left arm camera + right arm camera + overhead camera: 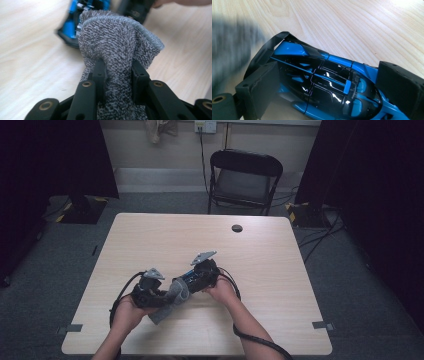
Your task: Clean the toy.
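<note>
The left gripper [119, 75] pinches a grey speckled terry cloth [117, 47]; the right gripper [329, 87] clamps a glossy blue-and-black toy car [324, 85] at the wooden table's [260, 245] six o'clock. Wiping too hard could twist the car loose or snag its rear wing.

The pale wood-grain tabletop [280, 270] has a dark round hole [237, 228] near its far edge and 2 grey tape strips, 1 [70, 328] at each near corner.
</note>
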